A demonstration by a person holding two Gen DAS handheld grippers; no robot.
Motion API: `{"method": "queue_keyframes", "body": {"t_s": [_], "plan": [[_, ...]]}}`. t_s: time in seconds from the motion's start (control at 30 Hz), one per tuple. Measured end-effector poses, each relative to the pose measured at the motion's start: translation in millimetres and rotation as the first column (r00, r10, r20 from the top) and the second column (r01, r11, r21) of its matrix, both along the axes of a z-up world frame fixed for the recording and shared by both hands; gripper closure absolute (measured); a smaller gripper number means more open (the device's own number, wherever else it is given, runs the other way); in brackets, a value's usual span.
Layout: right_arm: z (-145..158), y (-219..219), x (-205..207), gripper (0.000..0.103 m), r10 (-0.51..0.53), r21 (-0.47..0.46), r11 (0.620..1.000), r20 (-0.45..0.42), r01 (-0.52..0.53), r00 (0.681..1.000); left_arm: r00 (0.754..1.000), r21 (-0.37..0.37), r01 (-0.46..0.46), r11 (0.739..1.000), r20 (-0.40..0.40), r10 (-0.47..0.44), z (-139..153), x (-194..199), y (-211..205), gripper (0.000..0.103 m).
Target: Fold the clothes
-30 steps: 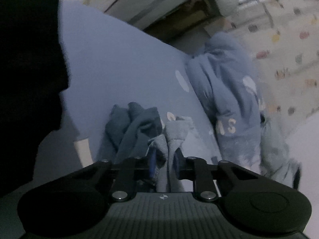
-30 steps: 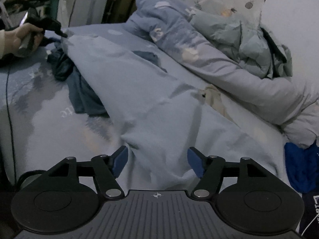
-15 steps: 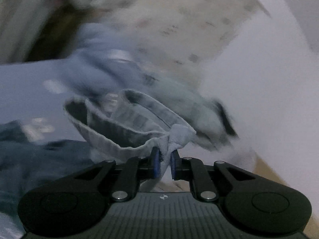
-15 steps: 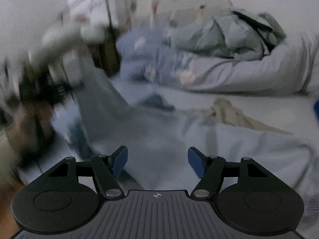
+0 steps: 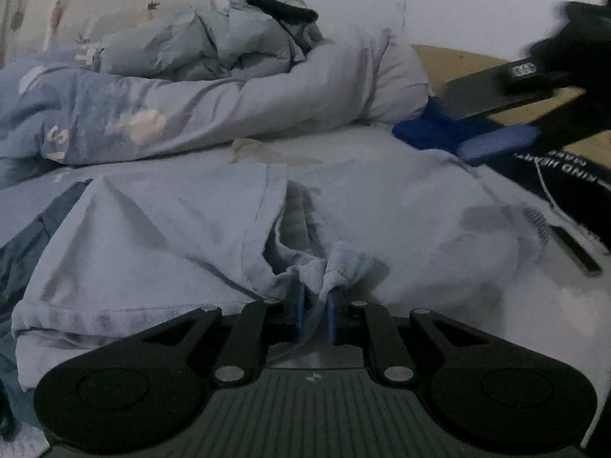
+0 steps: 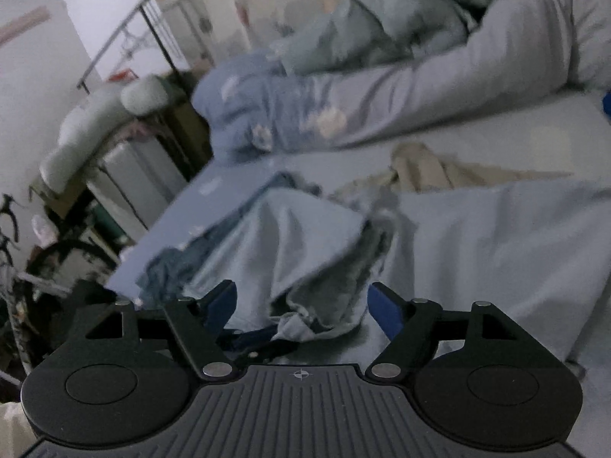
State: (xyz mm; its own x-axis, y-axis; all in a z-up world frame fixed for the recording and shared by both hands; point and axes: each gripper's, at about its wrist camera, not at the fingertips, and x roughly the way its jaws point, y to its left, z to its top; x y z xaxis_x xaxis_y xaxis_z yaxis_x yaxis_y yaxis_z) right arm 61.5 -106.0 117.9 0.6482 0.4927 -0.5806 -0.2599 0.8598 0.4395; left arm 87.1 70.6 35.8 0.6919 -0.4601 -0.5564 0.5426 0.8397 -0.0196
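Observation:
Pale blue denim trousers (image 5: 160, 229) lie spread over the bed. My left gripper (image 5: 316, 307) is shut on a bunched edge of the trousers, low over the bed. In the right wrist view the same trousers (image 6: 290, 244) lie folded over in front of my right gripper (image 6: 301, 301), which is open with nothing between its fingers. Part of my right gripper, with a blue pad (image 5: 496, 143), shows at the right of the left wrist view, above the trousers' far end.
A rolled pale quilt (image 5: 229, 103) and a grey-green jacket (image 5: 214, 45) lie along the back of the bed. A beige garment (image 6: 424, 168) and a dark blue garment (image 5: 23, 244) lie on the sheet. A black printed item (image 5: 565, 179) lies at right. Furniture stands beside the bed (image 6: 114, 175).
My left gripper has swung the trousers' edge across and down onto the bed. My right gripper has turned left and come in over the trousers, still open.

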Motion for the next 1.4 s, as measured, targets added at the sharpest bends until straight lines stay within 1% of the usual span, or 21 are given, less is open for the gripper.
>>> {"method": "queue_keyframes", "body": {"t_s": [0.1, 0.17, 0.23, 0.37, 0.4, 0.43, 0.47, 0.5, 0.53, 0.67, 0.8, 0.87, 0.97, 1.03, 1.17, 1.23, 1.27, 1.3, 1.33, 1.37, 1.4], "plan": [[-15.4, 7.8, 17.0, 0.024, 0.006, 0.089, 0.996, -0.043, -0.002, 0.999, 0.999, 0.061, 0.020, 0.998, 0.047, -0.023, 1.8, -5.7, -3.8, 0.088], [-23.5, 10.7, 27.6, 0.024, 0.011, 0.155, 0.988, -0.076, 0.001, 0.997, 0.995, 0.119, 0.052, 0.992, 0.079, -0.061, 1.5, -12.4, -6.5, 0.075], [-29.5, 17.2, 37.6, 0.025, 0.037, 0.202, 0.979, -0.093, -0.017, 0.995, 0.988, 0.172, 0.100, 0.980, 0.097, -0.118, -1.0, -20.8, -10.4, 0.069], [-43.0, 47.7, 63.9, 0.025, 0.094, 0.152, 0.986, -0.140, -0.073, 0.986, 0.977, 0.184, 0.168, 0.968, 0.100, -0.189, -7.1, -31.9, -12.0, 0.048], [-49.1, 56.3, 71.4, 0.028, 0.102, 0.128, 0.988, -0.167, -0.081, 0.981, 0.977, 0.186, 0.162, 0.969, 0.109, -0.184, -7.4, -33.6, -11.1, 0.047], [-57.2, 64.3, 77.4, 0.041, 0.102, 0.096, 0.992, -0.196, -0.084, 0.975, 0.976, 0.188, 0.156, 0.970, 0.119, -0.180, -7.7, -35.3, -10.1, 0.046], [-64.6, 68.1, 81.2, 0.054, 0.093, 0.074, 0.994, -0.222, -0.078, 0.971, 0.978, 0.189, 0.139, 0.972, 0.128, -0.164, -7.6, -36.4, -7.9, 0.041], [-71.5, 70.3, 84.2, 0.096, 0.081, 0.058, 0.996, -0.246, -0.069, 0.966, 0.978, 0.195, 0.125, 0.973, 0.140, -0.154, -7.3, -37.7, -6.1, 0.035], [-73.6, 68.7, 83.7, 0.096, 0.065, 0.061, 0.997, -0.258, -0.051, 0.964, 0.977, 0.202, 0.116, 0.972, 0.154, -0.149, -6.7, -39.0, -3.8, 0.035], [-67.9, 31.7, 66.1, 0.096, -0.024, 0.180, 0.981, -0.261, 0.073, 0.965, 0.964, 0.258, 0.110, 0.960, 0.208, -0.166, -2.8, -41.0, 1.3, 0.035], [-87.8, 12.9, 59.2, 0.095, -0.051, 0.149, 0.983, -0.341, 0.107, 0.939, 0.938, 0.348, 0.138, 0.927, 0.253, -0.235, -4.5, -35.4, -8.6, 0.035], [-88.5, 9.4, 54.3, 0.089, -0.036, 0.176, 0.979, -0.354, 0.104, 0.934, 0.922, 0.398, 0.159, 0.903, 0.268, -0.281, -5.6, -35.0, -16.8, 0.035], [-76.9, -0.5, 41.6, 0.075, -0.037, 0.213, 0.971, -0.324, 0.111, 0.945, 0.893, 0.497, 0.193, 0.846, 0.268, -0.361, -13.4, -33.2, -27.6, 0.035], [-67.5, -9.0, 32.4, 0.055, -0.045, 0.220, 0.969, -0.294, 0.113, 0.955, 0.875, 0.555, 0.213, 0.804, 0.257, -0.410, -20.8, -32.1, -30.4, 0.035], [-53.5, -28.2, 13.8, 0.047, -0.056, 0.223, 0.968, -0.256, 0.116, 0.965, 0.853, 0.640, 0.237, 0.730, 0.222, -0.472, -34.6, -27.5, -34.7, 0.035], [-48.1, -37.0, 4.2, 0.045, -0.065, 0.226, 0.966, -0.244, 0.122, 0.968, 0.832, 0.690, 0.241, 0.683, 0.215, -0.511, -43.0, -25.5, -37.9, 0.036], [-46.5, -41.8, 1.9, 0.044, -0.072, 0.227, 0.965, -0.240, 0.128, 0.968, 0.825, 0.713, 0.239, 0.659, 0.208, -0.525, -47.0, -23.7, -40.0, 0.042], [-45.6, -44.7, 0.7, 0.043, -0.080, 0.223, 0.966, -0.237, 0.134, 0.968, 0.818, 0.736, 0.237, 0.634, 0.201, -0.539, -51.1, -21.8, -42.1, 0.058], [-45.3, -47.1, -0.8, 0.040, -0.087, 0.212, 0.967, -0.235, 0.139, 0.968, 0.821, 0.738, 0.237, 0.631, 0.195, -0.537, -52.3, -19.6, -42.6, 0.065], [-45.1, -49.7, -2.3, 0.039, -0.095, 0.201, 0.969, -0.232, 0.144, 0.968, 0.824, 0.740, 0.238, 0.629, 0.189, -0.534, -53.5, -17.3, -43.1, 0.077], [-45.2, -51.4, -3.1, 0.038, -0.103, 0.193, 0.970, -0.232, 0.150, 0.967, 0.838, 0.710, 0.224, 0.668, 0.209, -0.504, -48.8, -15.3, -40.2, 0.089]]}}
